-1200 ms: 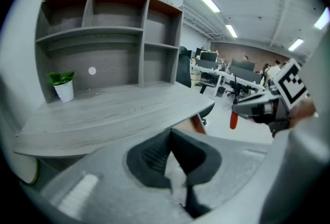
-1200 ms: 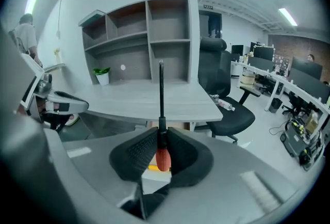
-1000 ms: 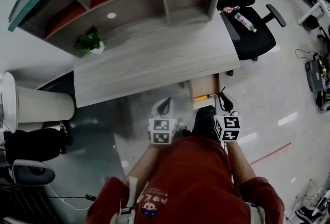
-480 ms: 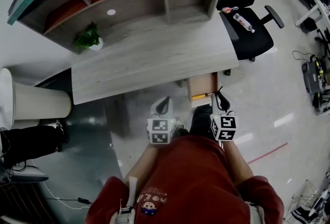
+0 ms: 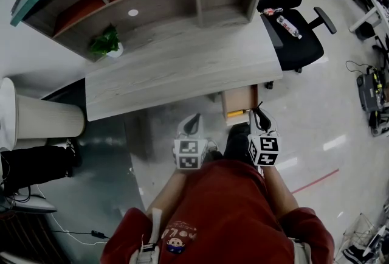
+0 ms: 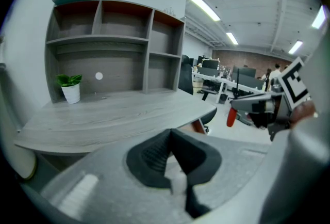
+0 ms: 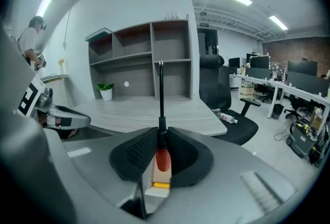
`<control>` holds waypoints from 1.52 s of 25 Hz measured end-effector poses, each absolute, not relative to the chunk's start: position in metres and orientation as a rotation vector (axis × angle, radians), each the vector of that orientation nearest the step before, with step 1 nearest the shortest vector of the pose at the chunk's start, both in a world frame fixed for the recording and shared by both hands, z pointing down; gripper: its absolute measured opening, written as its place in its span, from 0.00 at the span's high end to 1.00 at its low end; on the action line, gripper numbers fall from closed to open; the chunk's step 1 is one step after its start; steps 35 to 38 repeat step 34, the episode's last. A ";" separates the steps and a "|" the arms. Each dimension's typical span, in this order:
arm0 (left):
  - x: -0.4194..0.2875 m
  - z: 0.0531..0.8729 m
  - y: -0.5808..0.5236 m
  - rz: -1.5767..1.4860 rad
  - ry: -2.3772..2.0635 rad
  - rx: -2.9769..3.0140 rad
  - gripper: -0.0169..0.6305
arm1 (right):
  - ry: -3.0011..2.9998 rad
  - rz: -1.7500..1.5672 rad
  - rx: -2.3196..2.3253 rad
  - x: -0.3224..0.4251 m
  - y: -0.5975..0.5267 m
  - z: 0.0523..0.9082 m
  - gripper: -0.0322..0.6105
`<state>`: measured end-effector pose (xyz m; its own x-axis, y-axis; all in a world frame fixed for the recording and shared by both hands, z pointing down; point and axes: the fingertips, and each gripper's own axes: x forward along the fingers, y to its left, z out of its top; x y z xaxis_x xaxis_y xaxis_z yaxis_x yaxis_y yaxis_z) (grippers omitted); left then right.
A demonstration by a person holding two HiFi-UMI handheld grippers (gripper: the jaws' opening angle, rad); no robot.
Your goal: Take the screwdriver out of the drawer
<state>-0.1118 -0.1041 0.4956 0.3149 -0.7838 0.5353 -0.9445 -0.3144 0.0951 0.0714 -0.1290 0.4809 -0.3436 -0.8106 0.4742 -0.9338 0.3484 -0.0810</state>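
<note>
Sticking out from under the near right edge of the desk [image 5: 176, 68], the drawer [image 5: 240, 100] is open, with bare floor [image 5: 316, 117] to its right and a black chair [image 5: 301, 38] farther off. The right gripper [image 5: 260, 115] sits at the drawer's near edge, its jaws narrow and squeezing the red handle of the screwdriver [image 7: 162, 158], whose thin shaft points up. The left gripper [image 5: 193, 123] is closed on nothing, and both grippers are where they were a moment ago.
</note>
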 end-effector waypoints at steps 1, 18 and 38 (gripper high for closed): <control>-0.112 0.496 -0.104 0.560 -1.538 2.194 0.98 | -2.267 0.487 1.537 0.071 -0.129 0.481 0.86; -0.117 0.492 -0.104 0.559 -1.546 2.198 0.98 | -2.267 0.483 1.518 0.067 -0.129 0.482 0.86; -0.125 0.491 -0.107 0.560 -1.552 2.199 0.98 | -2.265 0.485 1.501 0.057 -0.130 0.486 0.86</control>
